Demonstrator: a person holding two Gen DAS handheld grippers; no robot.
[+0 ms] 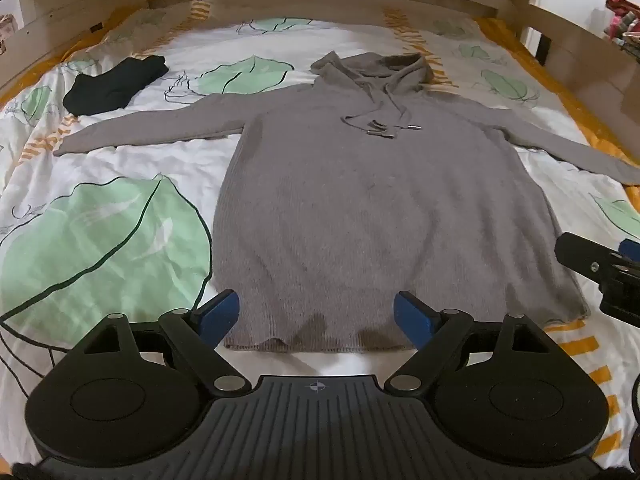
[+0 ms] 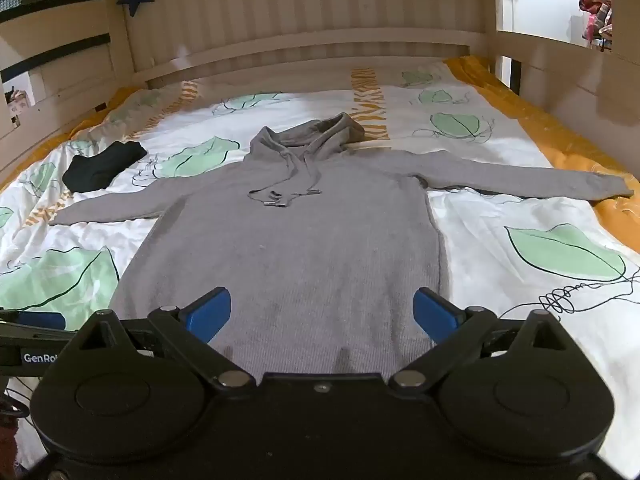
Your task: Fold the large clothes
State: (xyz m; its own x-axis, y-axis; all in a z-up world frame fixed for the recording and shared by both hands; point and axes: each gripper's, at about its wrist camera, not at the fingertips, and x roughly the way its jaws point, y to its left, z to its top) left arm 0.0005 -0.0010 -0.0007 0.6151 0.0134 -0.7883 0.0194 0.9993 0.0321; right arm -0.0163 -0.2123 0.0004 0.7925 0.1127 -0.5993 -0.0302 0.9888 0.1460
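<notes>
A grey hooded sweater (image 1: 360,208) lies flat and face up on the bed, hood at the far end, both sleeves spread out to the sides, drawstrings on the chest. It also shows in the right wrist view (image 2: 296,264). My left gripper (image 1: 316,316) is open and empty, hovering over the near hem, left of middle. My right gripper (image 2: 322,312) is open and empty over the hem's right part. The right gripper shows at the right edge of the left wrist view (image 1: 600,268).
A folded black garment (image 1: 116,84) lies at the far left of the bed, also in the right wrist view (image 2: 104,164). The white duvet (image 1: 100,240) has green leaf prints. Wooden bed rails (image 2: 304,52) enclose the far end and sides.
</notes>
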